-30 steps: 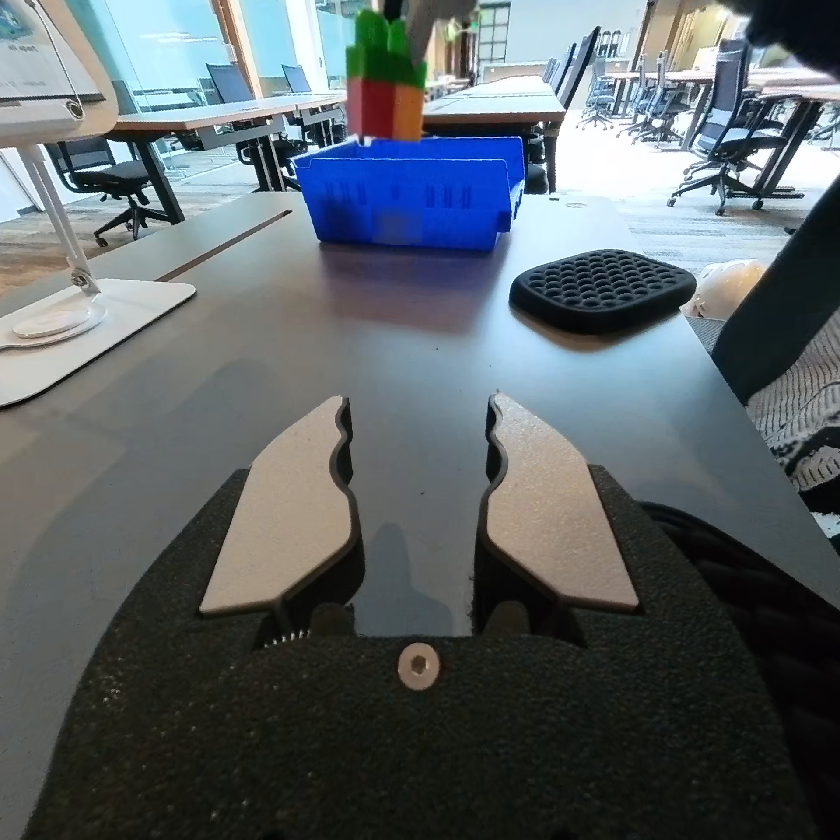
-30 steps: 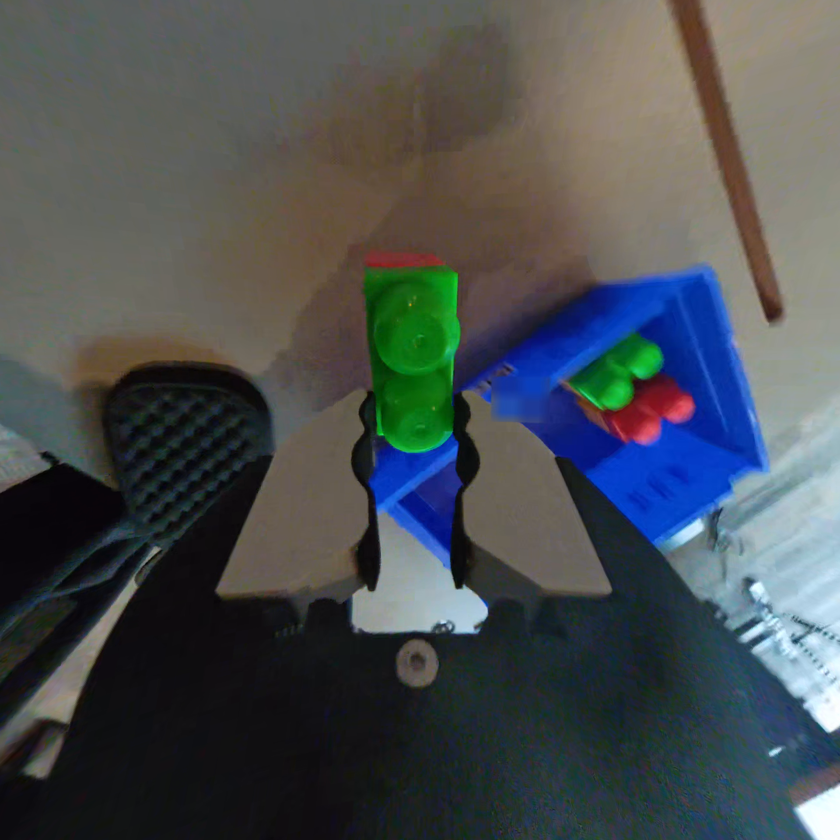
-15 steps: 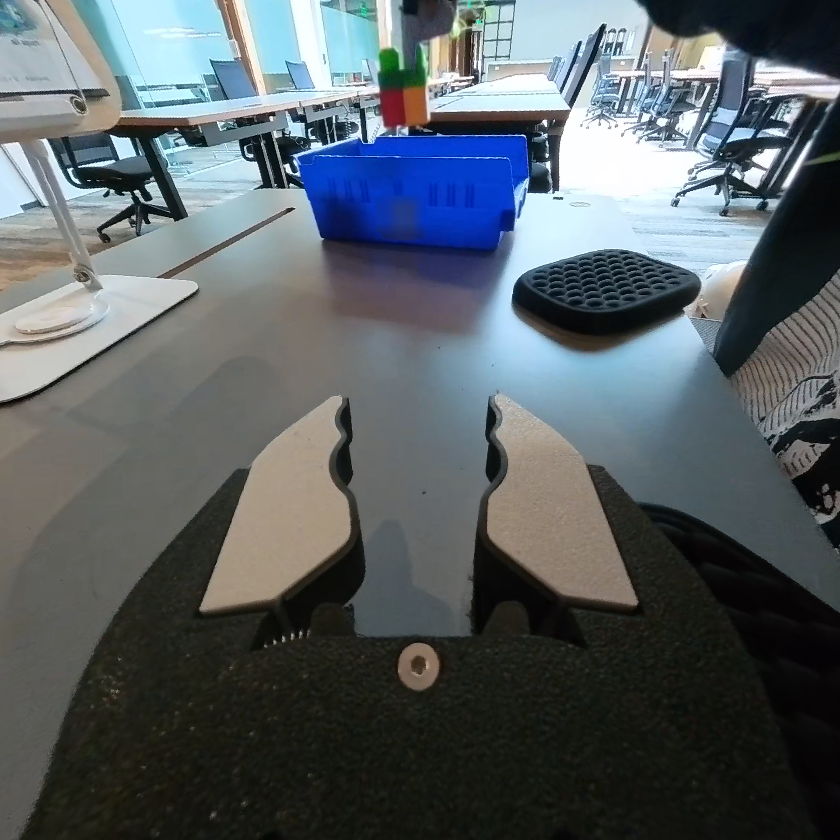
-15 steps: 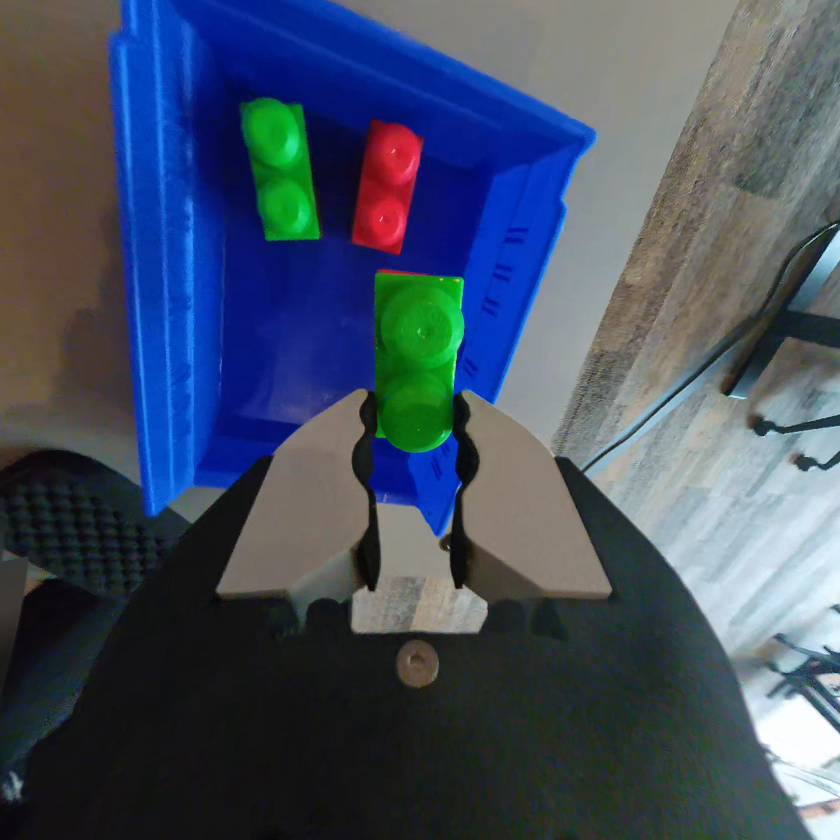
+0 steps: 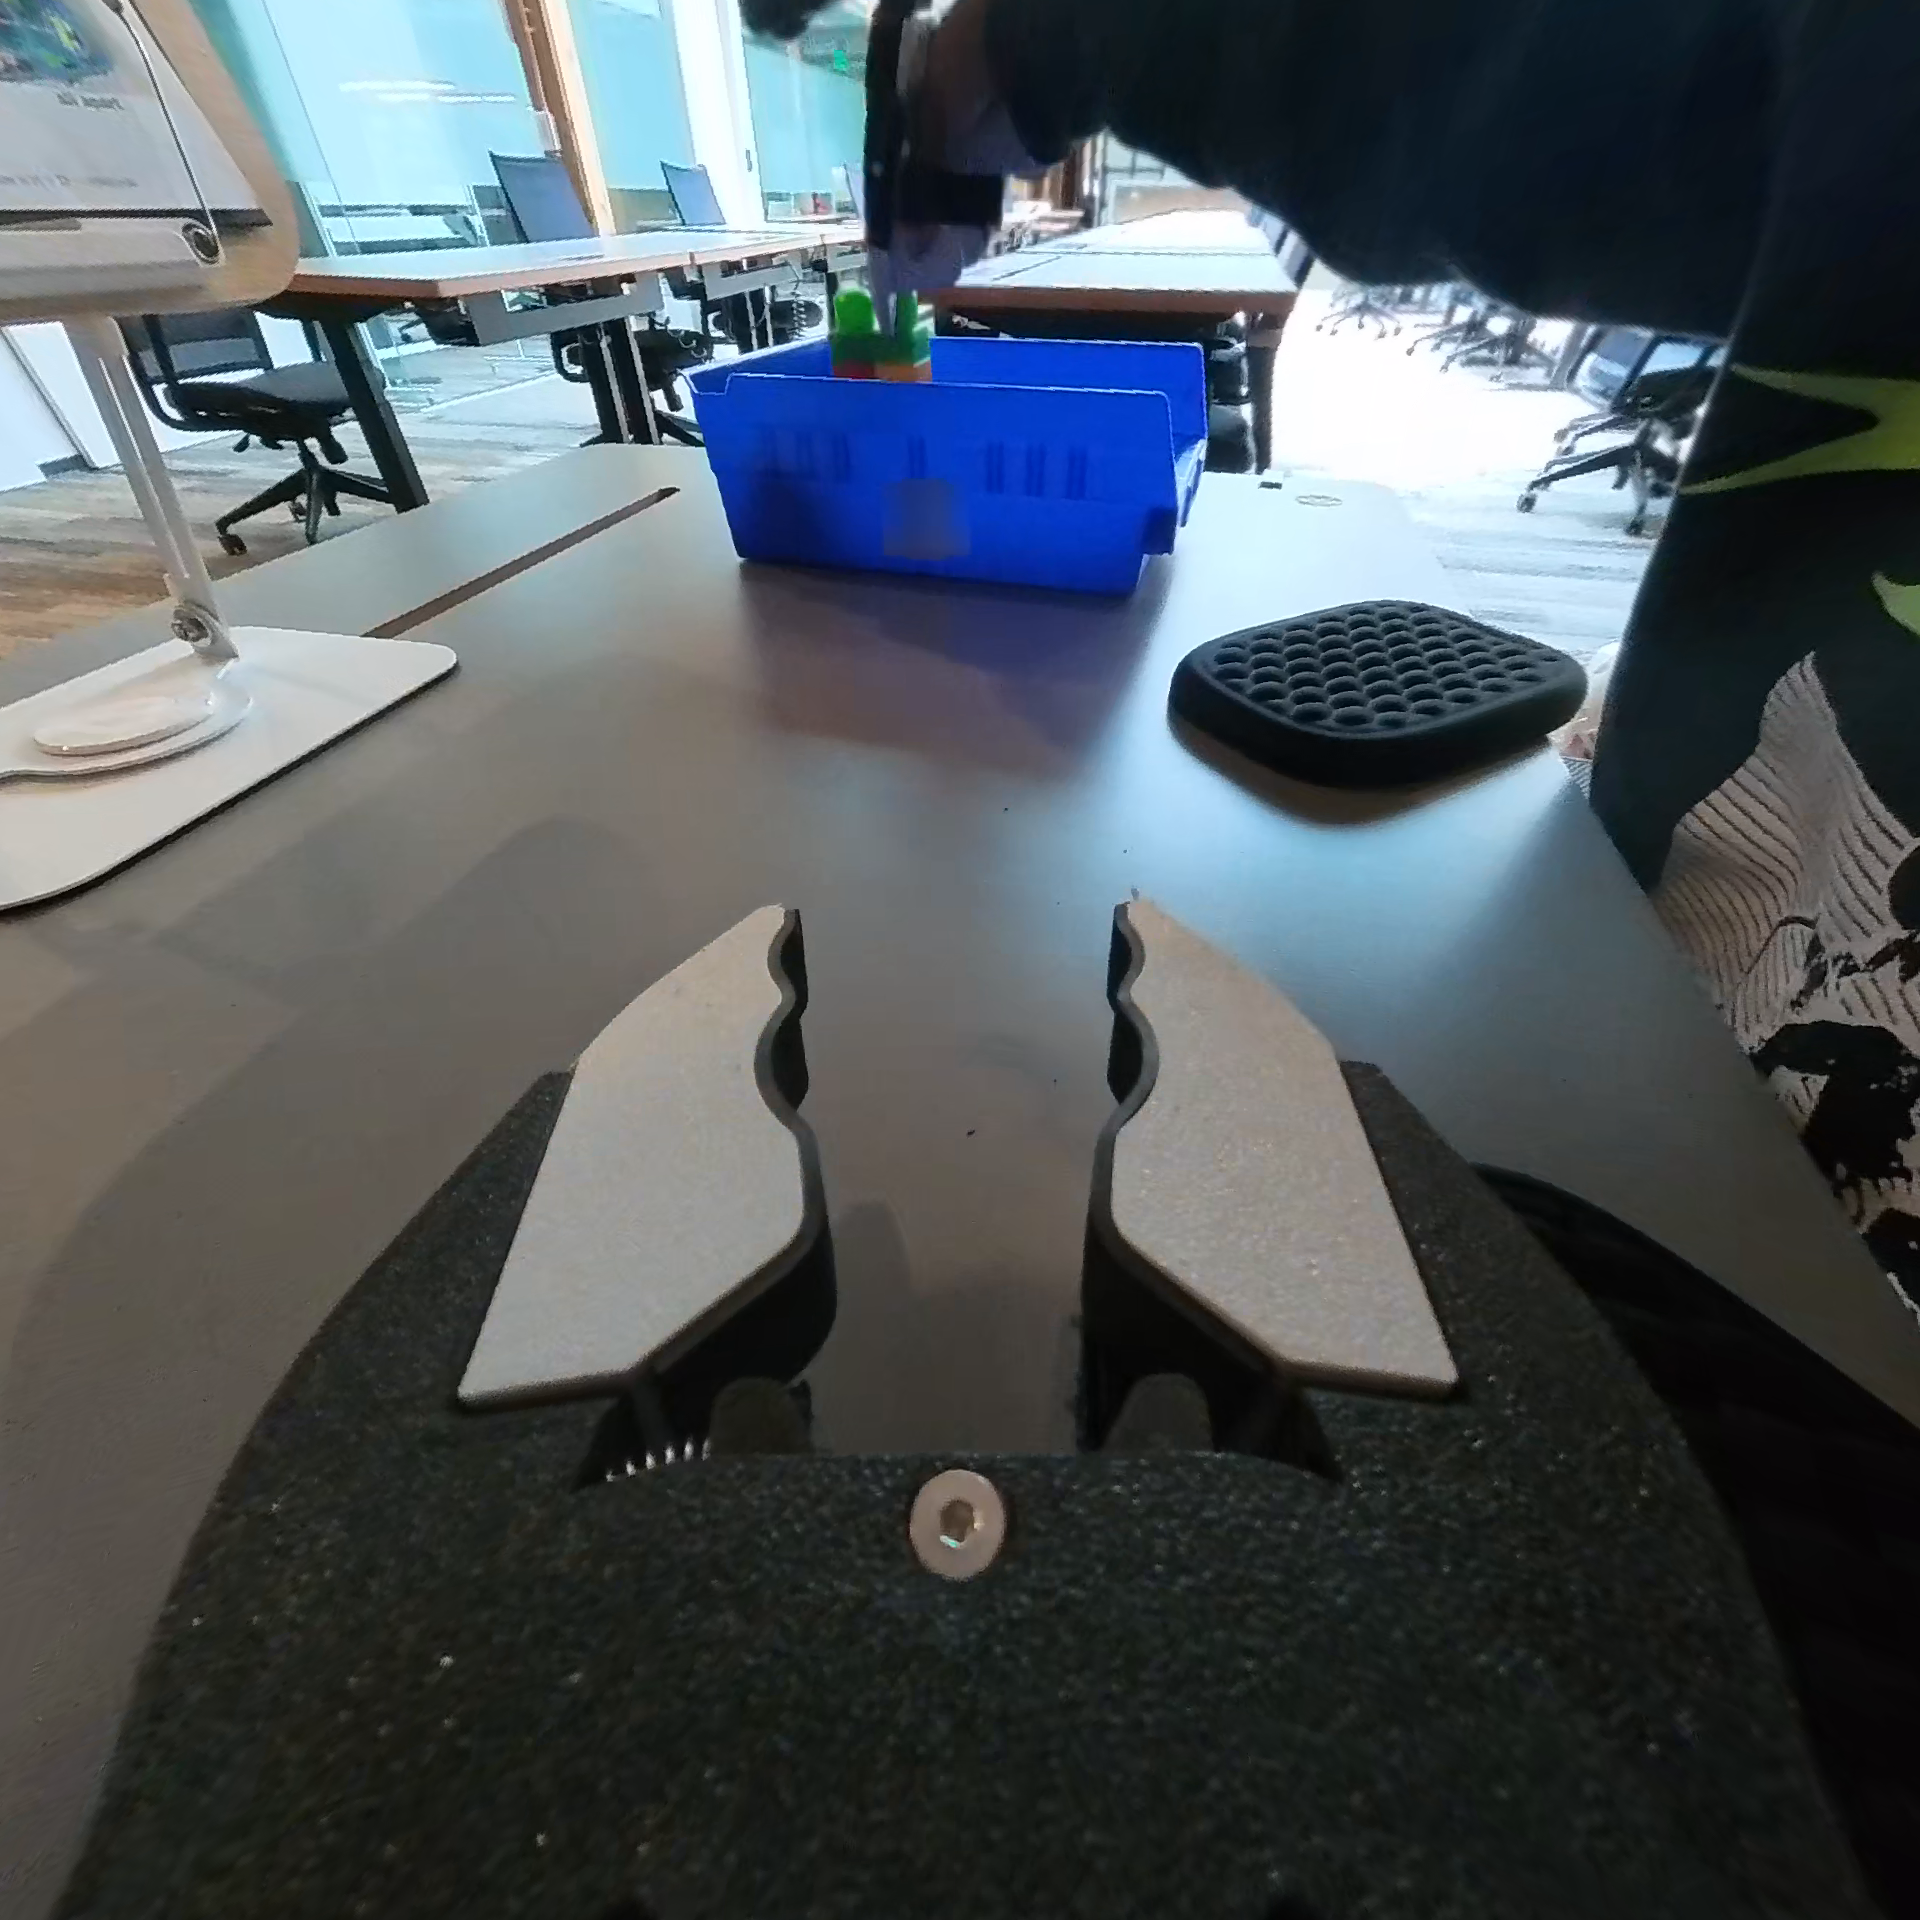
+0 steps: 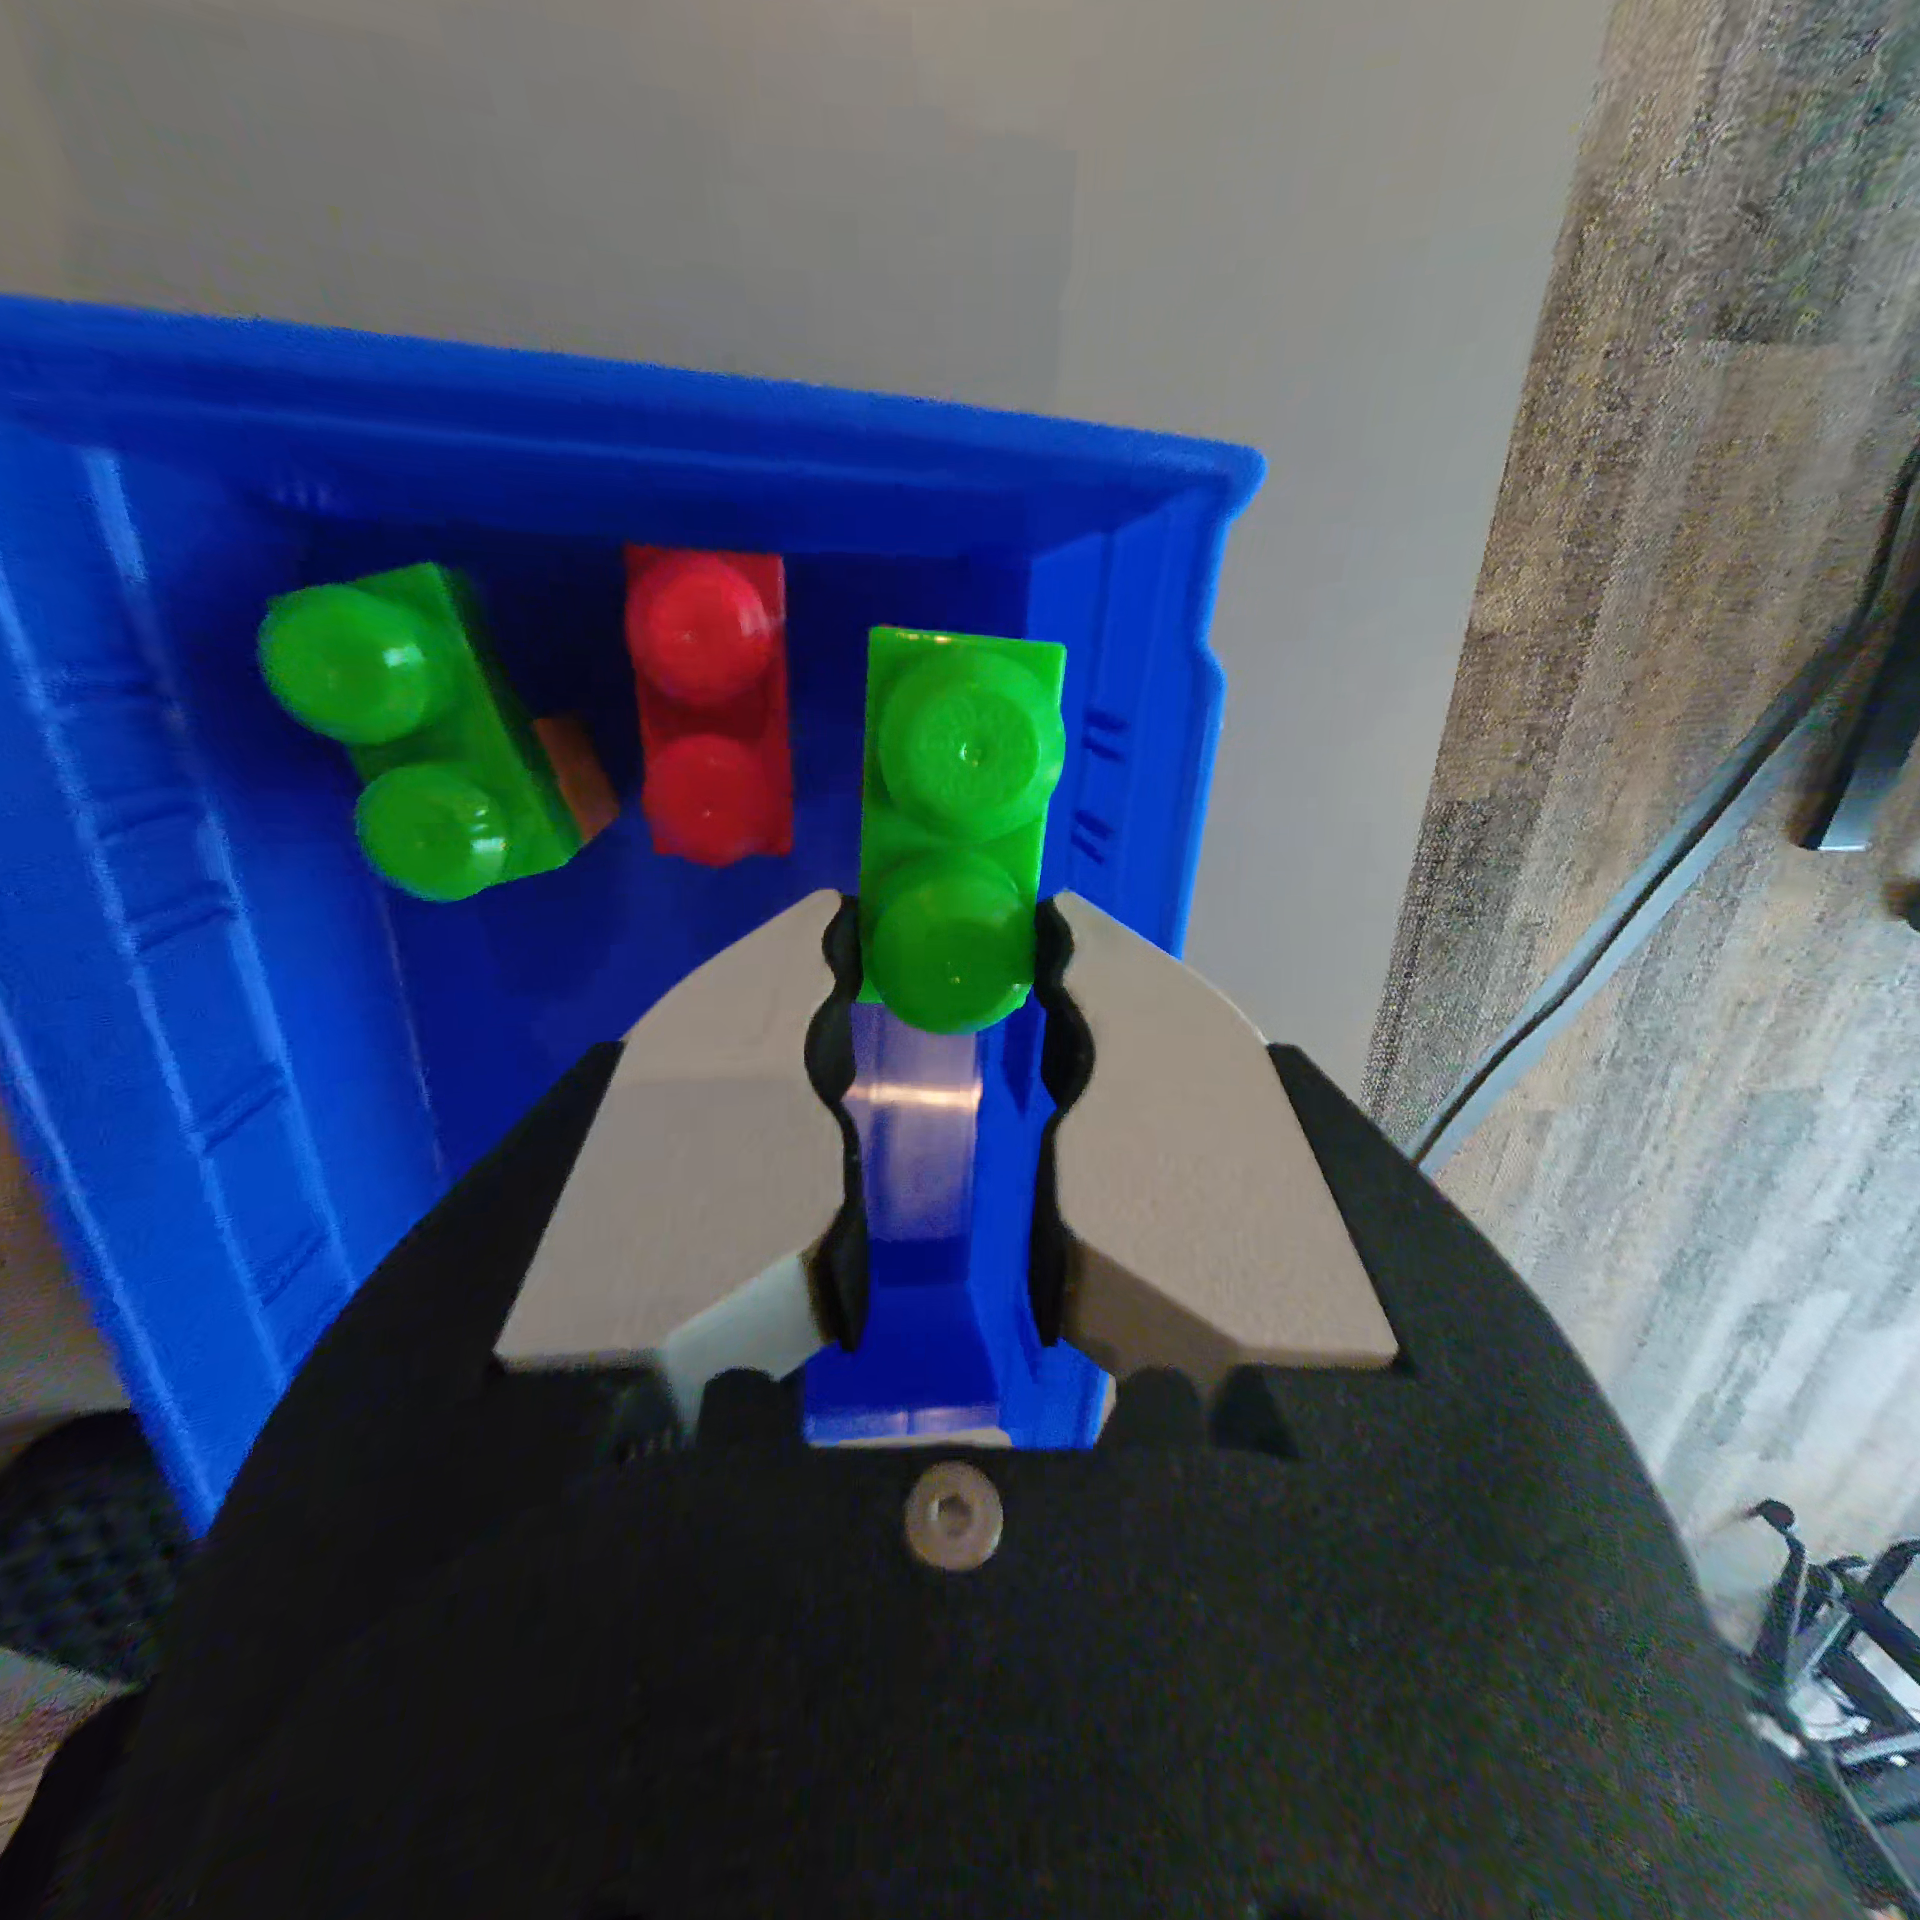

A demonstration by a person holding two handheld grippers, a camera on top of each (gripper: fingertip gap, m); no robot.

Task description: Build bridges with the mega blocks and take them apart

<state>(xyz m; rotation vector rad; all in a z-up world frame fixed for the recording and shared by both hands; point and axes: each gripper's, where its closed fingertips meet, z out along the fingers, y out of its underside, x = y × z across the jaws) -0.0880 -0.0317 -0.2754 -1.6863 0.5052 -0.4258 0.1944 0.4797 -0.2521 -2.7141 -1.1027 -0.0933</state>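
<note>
My right gripper [image 6: 943,914] points down into the blue bin [image 6: 208,1039] and is shut on a green two-stud block [image 6: 961,800] with red and orange blocks under it. From the left wrist view this stack [image 5: 881,338] sits partly below the bin's [image 5: 945,488] rim, held by the right gripper [image 5: 902,275]. In the bin lie a second green block [image 6: 416,727] on an orange piece and a red block [image 6: 712,707]. My left gripper [image 5: 956,935] is open and empty, low over the dark table.
A black honeycomb pad [image 5: 1377,686] lies right of the bin. A white stand base [image 5: 187,717] is at the table's left. A person's dark sleeve [image 5: 1455,135] reaches over the bin. The table's far edge and floor [image 6: 1662,727] lie beside the bin. Some 60 cm of space lies between my two pairs of fingers.
My right gripper has carried the block stack over the bin and lowered it inside, close to the right wall. The left gripper has not moved.
</note>
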